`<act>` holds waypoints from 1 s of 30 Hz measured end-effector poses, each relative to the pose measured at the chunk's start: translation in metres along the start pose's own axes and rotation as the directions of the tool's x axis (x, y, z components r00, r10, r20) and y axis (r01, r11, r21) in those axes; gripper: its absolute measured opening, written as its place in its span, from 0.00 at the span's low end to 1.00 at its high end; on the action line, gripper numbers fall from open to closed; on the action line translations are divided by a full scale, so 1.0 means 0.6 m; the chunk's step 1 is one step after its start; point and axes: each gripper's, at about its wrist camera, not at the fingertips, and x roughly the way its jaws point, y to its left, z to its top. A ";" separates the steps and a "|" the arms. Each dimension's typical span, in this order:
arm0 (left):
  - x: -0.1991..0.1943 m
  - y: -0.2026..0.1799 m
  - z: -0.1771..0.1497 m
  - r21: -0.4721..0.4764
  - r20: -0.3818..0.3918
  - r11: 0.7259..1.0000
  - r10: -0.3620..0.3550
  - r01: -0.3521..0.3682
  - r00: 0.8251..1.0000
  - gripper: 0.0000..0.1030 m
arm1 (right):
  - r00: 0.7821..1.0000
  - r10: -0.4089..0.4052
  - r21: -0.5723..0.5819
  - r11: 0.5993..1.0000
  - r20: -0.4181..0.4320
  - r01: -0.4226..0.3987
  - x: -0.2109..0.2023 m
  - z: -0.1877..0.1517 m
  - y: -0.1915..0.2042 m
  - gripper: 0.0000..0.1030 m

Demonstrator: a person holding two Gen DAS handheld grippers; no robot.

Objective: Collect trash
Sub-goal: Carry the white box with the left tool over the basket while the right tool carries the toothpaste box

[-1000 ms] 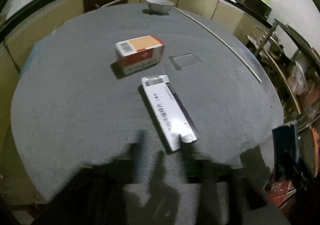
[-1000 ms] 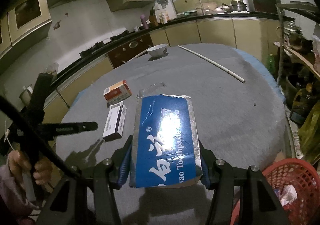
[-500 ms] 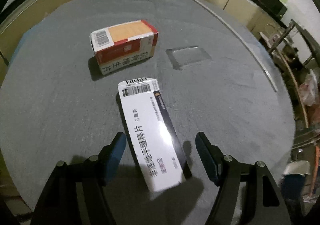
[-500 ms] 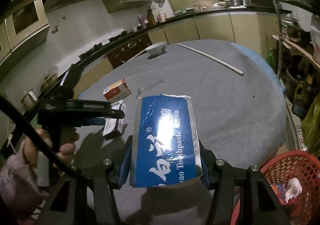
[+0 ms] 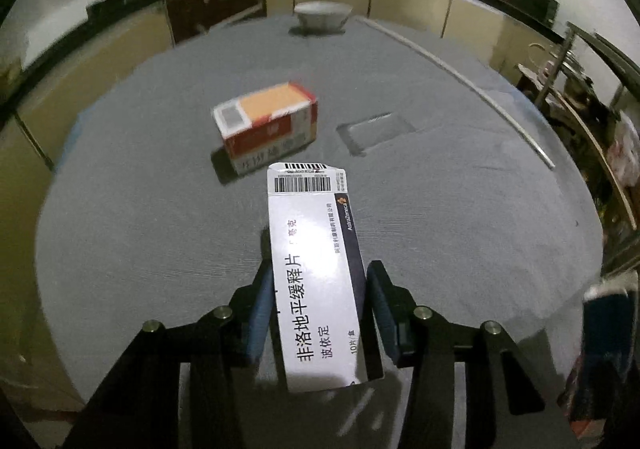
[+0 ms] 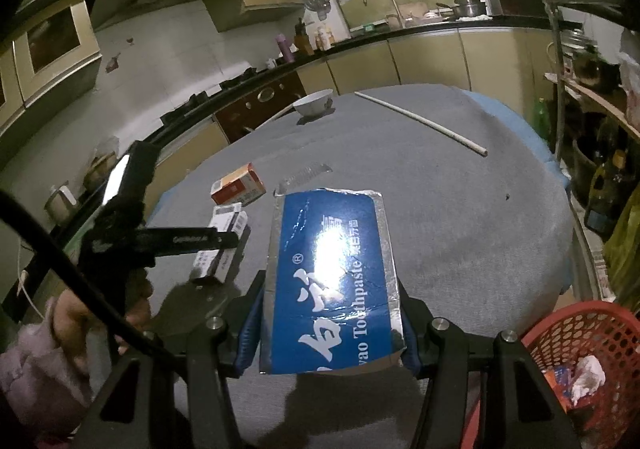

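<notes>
Indoors, on a round worktop point(image 5: 132, 233) covered in grey cloth, the left hand-held gripper point(image 5: 318, 311) has just been closing its jaws around a long white medicine carton with a barcode and black Chinese lettering point(image 5: 314, 269); the blue pads point(image 5: 259, 313) sit at the carton's two long sides, the left one touching it, while the right one shows a thin dark gap, so a firm squeeze cannot be confirmed. The carton's near end lies between the jaws and its far end points toward the middle of the worktop. Just beyond it lies a smaller orange, red and white cardboard box point(image 5: 268, 125), blurred, with a flat clear plastic wrapper point(image 5: 374, 131) to its right. At the far edge stands a pale ceramic bowl point(image 5: 322, 15), and a thin pale stick point(image 5: 472, 85) runs along the right side. Meanwhile the right hand-held gripper point(image 6: 330, 323) is clenched on a flattened blue and silver toothpaste box point(image 6: 332, 269), held above the near part of the worktop, its pads pressed against both long edges. A red plastic mesh basket point(image 6: 600, 333) with crumpled white paper inside stands low at the near right, beside the worktop. In the right wrist view a hand in a pale pink sleeve point(image 6: 72, 313) holds the left tool at the near left.
</notes>
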 end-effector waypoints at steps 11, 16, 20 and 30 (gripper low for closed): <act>-0.119 -0.050 -0.037 0.142 0.167 0.989 0.022 -0.046 0.986 0.46 | 0.999 -0.014 0.001 1.000 0.045 0.014 -0.050 -0.006 0.004 0.57; -0.136 -0.080 -0.045 0.183 0.184 0.982 0.006 -0.040 0.983 0.47 | 0.998 -0.019 0.009 1.000 0.064 0.018 -0.075 -0.010 -0.002 0.57; -0.156 -0.099 -0.060 0.206 0.192 0.978 -0.007 -0.034 0.981 0.47 | 0.997 -0.023 0.019 1.000 0.078 0.022 -0.095 -0.014 -0.009 0.57; -0.188 -0.148 -0.082 0.261 0.214 0.965 -0.032 -0.025 0.976 0.47 | 0.994 -0.047 0.052 0.998 0.101 0.042 -0.140 -0.033 -0.034 0.57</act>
